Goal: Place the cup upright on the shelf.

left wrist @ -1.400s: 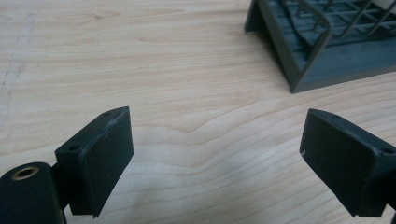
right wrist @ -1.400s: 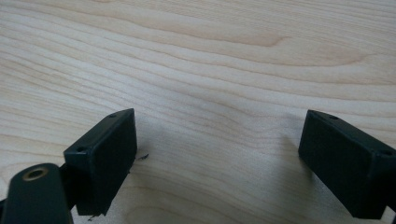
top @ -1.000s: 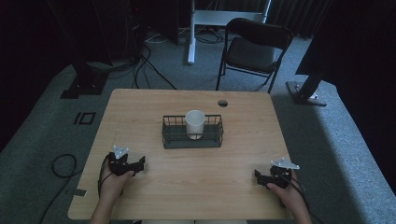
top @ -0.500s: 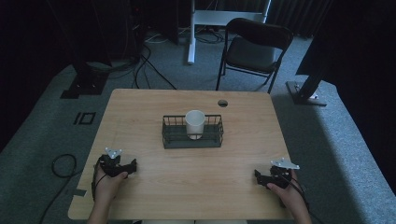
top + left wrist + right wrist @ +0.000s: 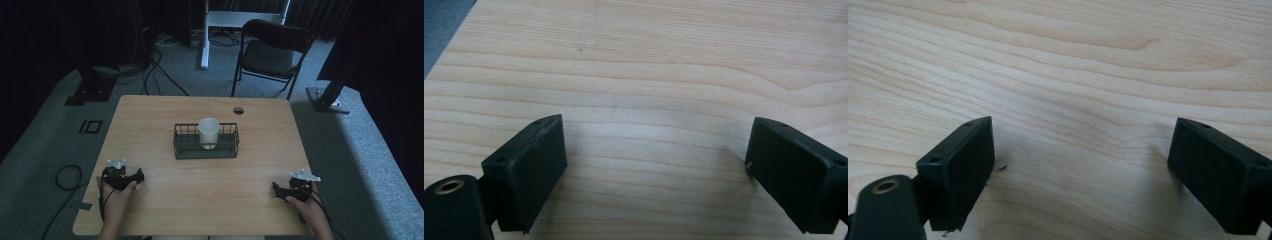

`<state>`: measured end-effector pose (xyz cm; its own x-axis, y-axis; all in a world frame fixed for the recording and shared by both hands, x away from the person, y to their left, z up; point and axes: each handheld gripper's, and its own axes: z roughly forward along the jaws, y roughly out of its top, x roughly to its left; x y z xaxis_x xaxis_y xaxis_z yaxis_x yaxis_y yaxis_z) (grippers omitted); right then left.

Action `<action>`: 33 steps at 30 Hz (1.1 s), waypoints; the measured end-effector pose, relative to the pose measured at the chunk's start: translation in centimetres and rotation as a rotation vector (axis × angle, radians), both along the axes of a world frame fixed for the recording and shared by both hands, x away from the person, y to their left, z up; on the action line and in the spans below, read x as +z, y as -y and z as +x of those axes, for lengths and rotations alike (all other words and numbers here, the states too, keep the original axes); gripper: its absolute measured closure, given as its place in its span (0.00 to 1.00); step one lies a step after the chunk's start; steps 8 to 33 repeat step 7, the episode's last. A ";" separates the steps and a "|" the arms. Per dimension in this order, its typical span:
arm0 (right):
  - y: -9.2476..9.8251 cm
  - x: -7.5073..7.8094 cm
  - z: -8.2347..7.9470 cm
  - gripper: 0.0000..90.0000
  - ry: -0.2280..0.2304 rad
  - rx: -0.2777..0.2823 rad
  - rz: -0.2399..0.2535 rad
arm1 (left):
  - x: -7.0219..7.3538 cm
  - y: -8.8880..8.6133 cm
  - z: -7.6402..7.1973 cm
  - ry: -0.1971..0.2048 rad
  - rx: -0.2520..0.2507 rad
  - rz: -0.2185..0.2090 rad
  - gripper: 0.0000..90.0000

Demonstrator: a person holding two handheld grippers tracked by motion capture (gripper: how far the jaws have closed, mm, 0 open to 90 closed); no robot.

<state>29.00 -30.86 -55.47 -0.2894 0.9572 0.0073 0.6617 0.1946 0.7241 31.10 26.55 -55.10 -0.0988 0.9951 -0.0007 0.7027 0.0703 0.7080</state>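
Cup in basket, beyond grippers

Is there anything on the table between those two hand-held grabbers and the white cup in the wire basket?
Only the basket's own wall. The white cup stands inside the wire basket; bare tabletop lies between it and the left gripper and right gripper.

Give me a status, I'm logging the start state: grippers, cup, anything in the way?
Left gripper open, low at table's near left. Right gripper open, near right. White cup upright in wire basket, mid-table. Nothing between.
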 end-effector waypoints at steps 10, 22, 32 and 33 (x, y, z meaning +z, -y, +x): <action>0.0 0.0 0.0 0.12 0.000 0.000 0.000 | 0.0 0.0 0.0 0.000 0.001 0.001 0.11; 0.0 0.0 0.0 0.12 0.000 0.000 0.000 | 0.0 0.0 0.0 0.000 0.001 0.001 0.11; 0.0 0.0 0.0 0.12 0.000 0.000 0.000 | 0.0 0.0 0.0 0.000 0.001 0.001 0.11; 0.0 0.0 0.0 0.12 0.000 0.000 0.000 | 0.0 0.0 0.0 0.000 0.001 0.001 0.11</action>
